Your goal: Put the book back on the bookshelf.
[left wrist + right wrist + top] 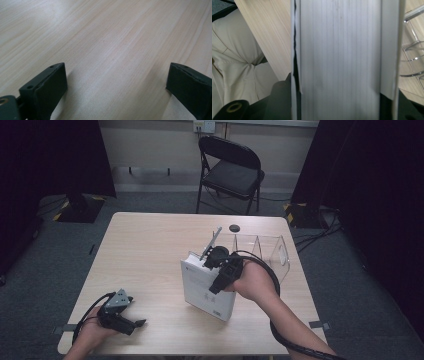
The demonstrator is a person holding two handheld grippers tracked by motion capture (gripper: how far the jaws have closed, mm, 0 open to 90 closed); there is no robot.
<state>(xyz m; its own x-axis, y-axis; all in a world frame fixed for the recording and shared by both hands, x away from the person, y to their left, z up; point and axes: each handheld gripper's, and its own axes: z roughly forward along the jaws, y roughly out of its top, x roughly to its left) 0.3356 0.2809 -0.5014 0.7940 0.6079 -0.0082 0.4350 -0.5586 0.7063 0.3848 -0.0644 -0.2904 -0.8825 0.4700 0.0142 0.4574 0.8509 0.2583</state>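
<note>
Forearms enter at the table's [150,245] near edge, one per side. Left gripper [131,323] rests near the near-left corner, its two jaws spread wide over bare wood with nothing between them, as the left gripper view [117,82] confirms. Right gripper [216,270] is clamped across the top edge of one thick white book [207,292], which stands tilted right of the table's centre; the right gripper view shows the page block [342,50] filling the gap between the jaws. One clear divided rack [272,252] sits just beyond the book, toward the far-right corner, its compartments empty. Judged from this, the book is lifted and carried but not yet slotted; placing it in the rack remains. One folding chair [231,170] stands beyond the far edge.
</note>
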